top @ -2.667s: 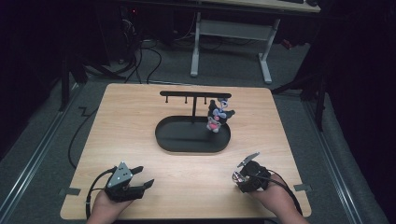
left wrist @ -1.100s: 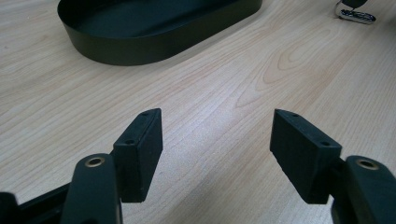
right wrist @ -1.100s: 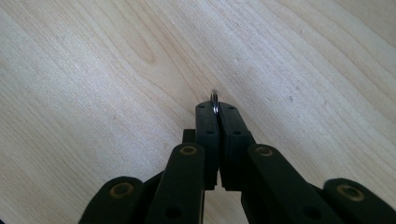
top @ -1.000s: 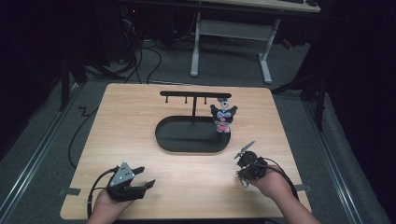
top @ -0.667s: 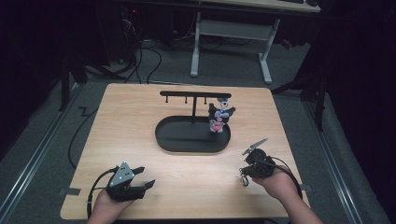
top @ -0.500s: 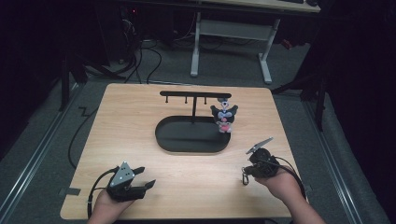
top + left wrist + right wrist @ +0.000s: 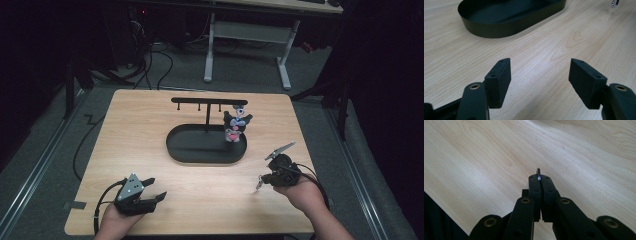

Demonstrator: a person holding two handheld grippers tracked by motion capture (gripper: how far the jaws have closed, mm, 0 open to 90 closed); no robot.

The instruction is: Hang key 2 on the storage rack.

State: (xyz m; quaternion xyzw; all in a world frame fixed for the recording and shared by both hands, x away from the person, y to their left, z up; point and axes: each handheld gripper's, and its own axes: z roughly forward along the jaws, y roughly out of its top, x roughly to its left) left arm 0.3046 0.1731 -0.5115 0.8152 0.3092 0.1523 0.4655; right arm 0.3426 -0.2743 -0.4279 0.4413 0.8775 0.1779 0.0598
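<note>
Left gripper (image 7: 539,82) stood wide open, empty, over bare table (image 7: 150,130); black oval tray (image 7: 509,17) lay ahead of its fingers; right gripper (image 7: 540,178) was clamped on a small metal ring (image 7: 538,173) (protruding beyond the fingertips); plush figure (image 7: 235,125) hung at the tray's stand (image 7: 208,102).

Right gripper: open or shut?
Shut: the right gripper has its jaws pressed together on a thin metal ring poking out between them.

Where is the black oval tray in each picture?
High view: the black oval tray sits mid-table, a plush toy at its right end.
Left gripper view: top left, beyond the open jaws.
Right gripper view: wood grain beyond jaws shut on a small metal ring.
Shared landmark: the light wooden table.
</note>
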